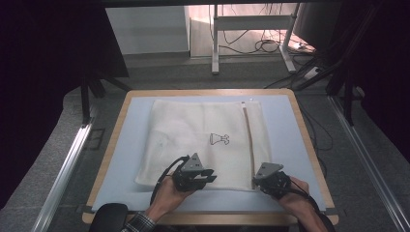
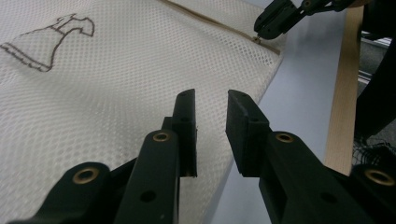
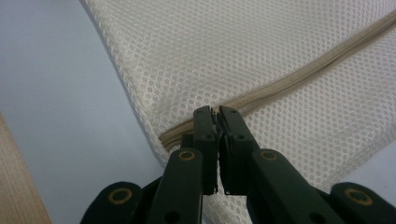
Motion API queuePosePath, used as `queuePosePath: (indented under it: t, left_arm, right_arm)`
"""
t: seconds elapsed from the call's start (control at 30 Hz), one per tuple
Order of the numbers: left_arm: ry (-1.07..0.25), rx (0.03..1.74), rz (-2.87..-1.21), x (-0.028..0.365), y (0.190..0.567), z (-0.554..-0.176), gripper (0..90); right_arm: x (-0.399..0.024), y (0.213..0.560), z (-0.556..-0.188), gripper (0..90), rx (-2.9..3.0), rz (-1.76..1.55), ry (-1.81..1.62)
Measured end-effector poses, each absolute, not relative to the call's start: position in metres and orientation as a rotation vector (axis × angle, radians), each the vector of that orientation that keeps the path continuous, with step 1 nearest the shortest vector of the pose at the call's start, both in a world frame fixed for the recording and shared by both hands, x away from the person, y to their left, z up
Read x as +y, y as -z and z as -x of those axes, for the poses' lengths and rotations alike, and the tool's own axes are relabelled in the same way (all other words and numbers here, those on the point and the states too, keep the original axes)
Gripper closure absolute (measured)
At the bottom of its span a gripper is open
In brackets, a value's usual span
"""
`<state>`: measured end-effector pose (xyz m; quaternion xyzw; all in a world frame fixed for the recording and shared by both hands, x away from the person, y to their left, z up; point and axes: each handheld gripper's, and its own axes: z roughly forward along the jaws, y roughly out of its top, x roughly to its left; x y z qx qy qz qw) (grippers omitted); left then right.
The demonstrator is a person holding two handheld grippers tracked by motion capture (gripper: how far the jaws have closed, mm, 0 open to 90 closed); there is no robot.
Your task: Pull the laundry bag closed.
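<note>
High view: right tool (image 1: 255, 182) low on zipper (image 1: 248, 140)

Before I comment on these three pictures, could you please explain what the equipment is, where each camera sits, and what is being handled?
A person holds a two-jaw hand tool in each hand; there is no robot arm. One camera looks down from above the table; the other two ride on the tools and look along their black jaws. On the table's blue surface lies a white mesh laundry bag with a beige zipper. The right gripper is shut on the zipper pull at the bag's near corner. The left gripper hovers over the mesh with a gap between its jaws, holding nothing.
</note>
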<state>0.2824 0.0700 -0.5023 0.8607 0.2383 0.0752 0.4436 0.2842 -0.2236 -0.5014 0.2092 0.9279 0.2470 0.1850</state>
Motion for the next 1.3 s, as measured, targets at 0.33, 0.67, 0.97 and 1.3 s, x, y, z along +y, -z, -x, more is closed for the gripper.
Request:
queuePosePath:
  t: [0.33, 0.67, 0.97, 1.3]
  left_arm:
    - [-0.152, 0.539, -2.151, 0.051, 0.504, -0.287, 78.1]
    - [-0.134, 0.484, -2.159, 0.024, 0.510, -0.291, 83.1]
    - [-0.118, 0.426, -2.190, 0.003, 0.516, -0.295, 89.7]
    - [-0.094, 0.386, -2.213, -0.015, 0.522, -0.299, 89.6]
  right_arm:
    - [-0.224, 0.502, -0.286, 85.5, 2.623, -0.611, -0.707]
    - [-0.225, 0.502, -0.287, 85.6, 2.619, -0.639, -0.721]
    - [-0.226, 0.502, -0.287, 85.5, 2.617, -0.652, -0.729]
    - [-0.227, 0.502, -0.287, 85.4, 2.614, -0.655, -0.729]
